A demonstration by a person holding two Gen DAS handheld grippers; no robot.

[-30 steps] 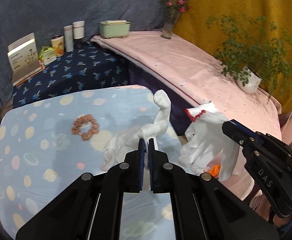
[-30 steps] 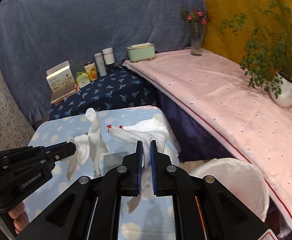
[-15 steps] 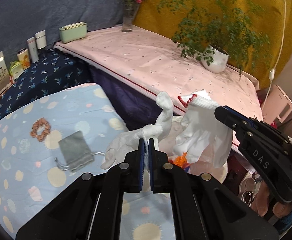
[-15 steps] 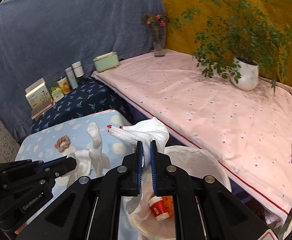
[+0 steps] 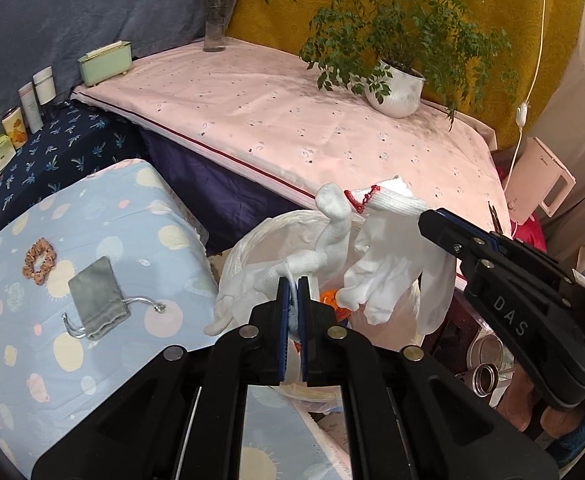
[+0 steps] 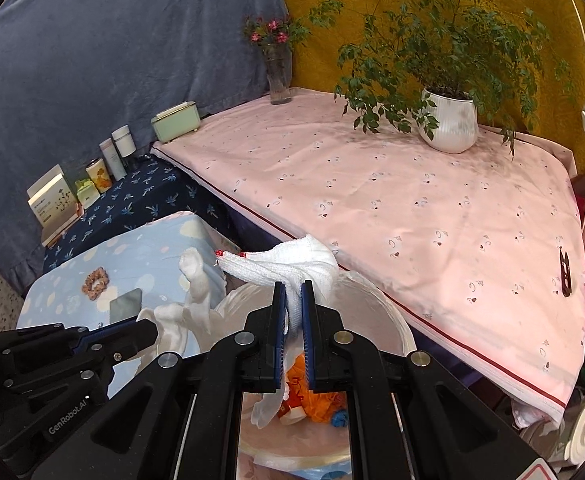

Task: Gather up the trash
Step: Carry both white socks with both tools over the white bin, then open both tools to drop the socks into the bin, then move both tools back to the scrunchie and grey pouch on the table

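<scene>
the jaws of the left gripper [image 5: 291, 286] are clamped on a white glove [image 5: 292, 268], pinched at a fold so that its fingers stick up and droop to the side. the jaws of the right gripper [image 6: 293, 292] are likewise closed on a second white glove [image 6: 292, 264], the one with a red-stitched cuff, which hangs down from the pinch. both gloves are held in the air, near each other, above the mouth of a lined waste bin [image 6: 376, 300]; this placement is judged to be deliberate, so that a release would let the cloth fall inside rather than onto the rim. in the bin, an orange scrap [image 6: 312, 384] and a small cup [image 6: 292, 410] are already seen lying at the bottom.

further out, to the left of the bin, the table [image 5: 140, 216] with the dotted blue cover carries a grey drawstring pouch [image 5: 96, 296] and a scrunchie [image 5: 38, 260], well apart from the bin; whether these count as trash cannot be told. behind the bin a pink-covered surface [image 6: 372, 200] bears a potted plant [image 6: 448, 120] and a vase of flowers [image 6: 278, 76]. the drop is judged to be the step in hand, not yet done.
</scene>
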